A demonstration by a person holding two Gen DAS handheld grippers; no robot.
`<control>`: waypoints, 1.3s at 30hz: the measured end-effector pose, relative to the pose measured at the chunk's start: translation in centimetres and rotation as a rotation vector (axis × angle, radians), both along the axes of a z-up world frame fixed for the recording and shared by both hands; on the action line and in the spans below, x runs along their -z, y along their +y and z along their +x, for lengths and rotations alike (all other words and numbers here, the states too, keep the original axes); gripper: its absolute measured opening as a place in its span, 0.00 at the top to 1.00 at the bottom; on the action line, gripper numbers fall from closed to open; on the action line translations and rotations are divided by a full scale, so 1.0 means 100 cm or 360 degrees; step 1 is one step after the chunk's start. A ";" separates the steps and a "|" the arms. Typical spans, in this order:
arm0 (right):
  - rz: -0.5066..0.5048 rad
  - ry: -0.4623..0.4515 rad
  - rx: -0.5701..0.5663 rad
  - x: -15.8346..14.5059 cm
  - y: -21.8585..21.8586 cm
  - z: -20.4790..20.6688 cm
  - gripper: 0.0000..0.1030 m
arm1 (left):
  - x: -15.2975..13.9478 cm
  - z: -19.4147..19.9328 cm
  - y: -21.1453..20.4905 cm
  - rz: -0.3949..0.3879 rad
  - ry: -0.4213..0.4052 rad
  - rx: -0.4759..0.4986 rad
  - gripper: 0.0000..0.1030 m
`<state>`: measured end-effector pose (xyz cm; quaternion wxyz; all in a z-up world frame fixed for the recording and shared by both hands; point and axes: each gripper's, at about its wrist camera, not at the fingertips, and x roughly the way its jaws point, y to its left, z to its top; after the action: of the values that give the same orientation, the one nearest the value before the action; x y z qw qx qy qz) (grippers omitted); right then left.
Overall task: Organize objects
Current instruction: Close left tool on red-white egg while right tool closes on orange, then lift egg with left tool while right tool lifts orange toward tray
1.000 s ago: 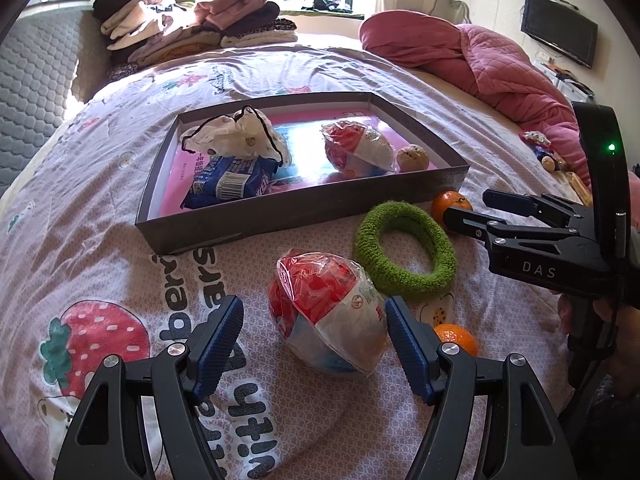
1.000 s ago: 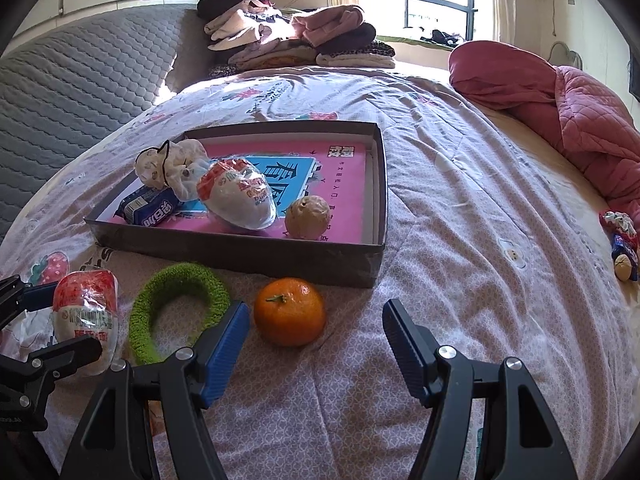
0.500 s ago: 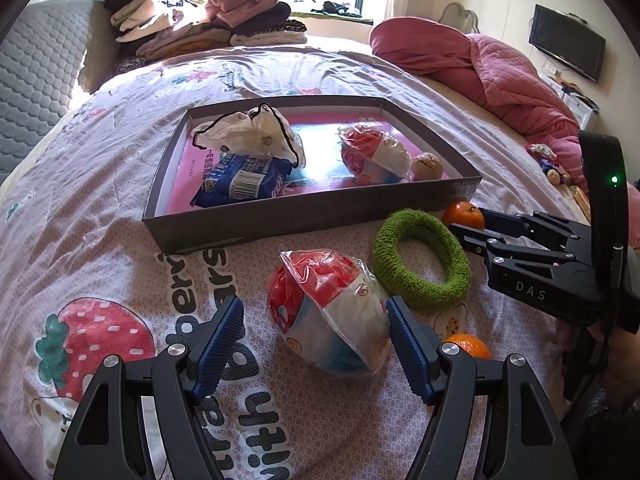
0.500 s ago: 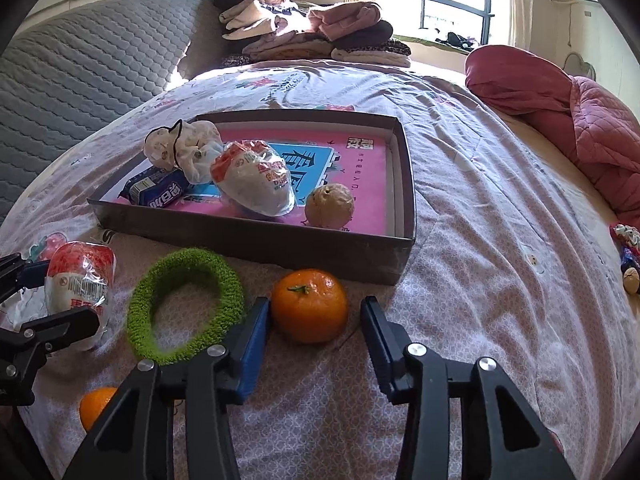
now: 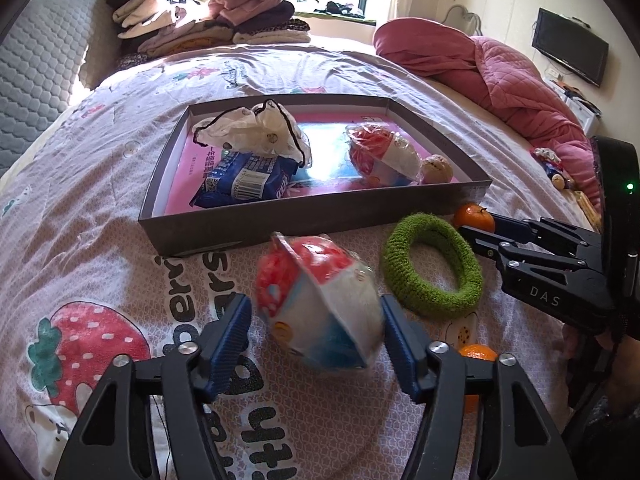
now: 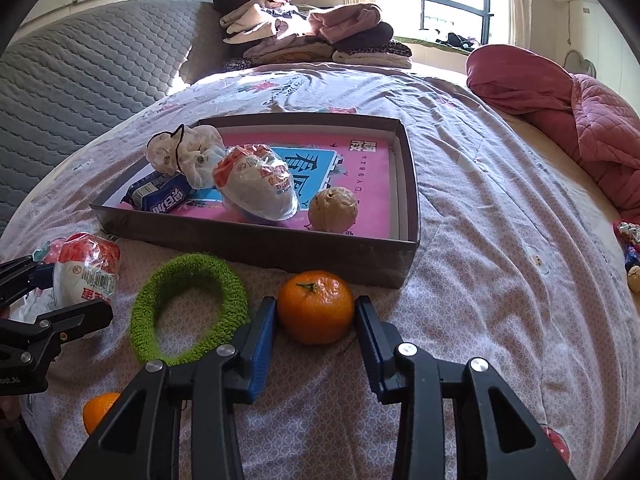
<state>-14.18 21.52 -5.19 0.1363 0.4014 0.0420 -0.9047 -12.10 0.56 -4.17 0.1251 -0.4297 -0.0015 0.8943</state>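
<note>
A shallow dark box (image 5: 312, 210) with a pink floor lies on the bed and holds a white pouch (image 5: 256, 130), a blue packet (image 5: 248, 180), a red-and-white snack bag (image 5: 380, 156) and a walnut (image 5: 438, 168). My left gripper (image 5: 316, 320) has closed on a second red-and-white snack bag (image 5: 316, 308) in front of the box. My right gripper (image 6: 316, 324) has its pads against an orange (image 6: 316, 306) next to the box's near corner (image 6: 404, 264). A green ring (image 6: 188, 308) lies between the two grippers.
A second orange (image 6: 98, 408) lies at the near edge of the bed beside the left gripper. Folded clothes (image 5: 208, 20) are stacked at the head of the bed. A pink quilt (image 5: 500, 64) is heaped at the right. Small toys (image 6: 632, 252) lie at the far right.
Both grippers have closed in: the left around the snack bag, which now looks lifted and blurred, the right from wide open to touching the orange on both sides.
</note>
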 end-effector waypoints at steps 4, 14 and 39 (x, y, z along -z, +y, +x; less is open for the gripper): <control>-0.0005 -0.0001 0.0004 -0.001 0.001 0.000 0.62 | 0.002 -0.002 -0.002 0.0011 -0.0009 -0.0009 0.42; -0.0018 -0.0007 0.0005 0.000 0.002 0.000 0.62 | 0.000 0.000 -0.002 0.0006 0.0015 -0.0007 0.43; -0.0025 0.0016 0.0006 -0.006 0.003 0.001 0.62 | -0.013 0.006 -0.004 -0.0020 0.0094 -0.0011 0.43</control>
<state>-14.10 21.77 -4.63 0.1376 0.3957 0.0349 -0.9073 -11.48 0.17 -2.85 0.1195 -0.4038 0.0063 0.9070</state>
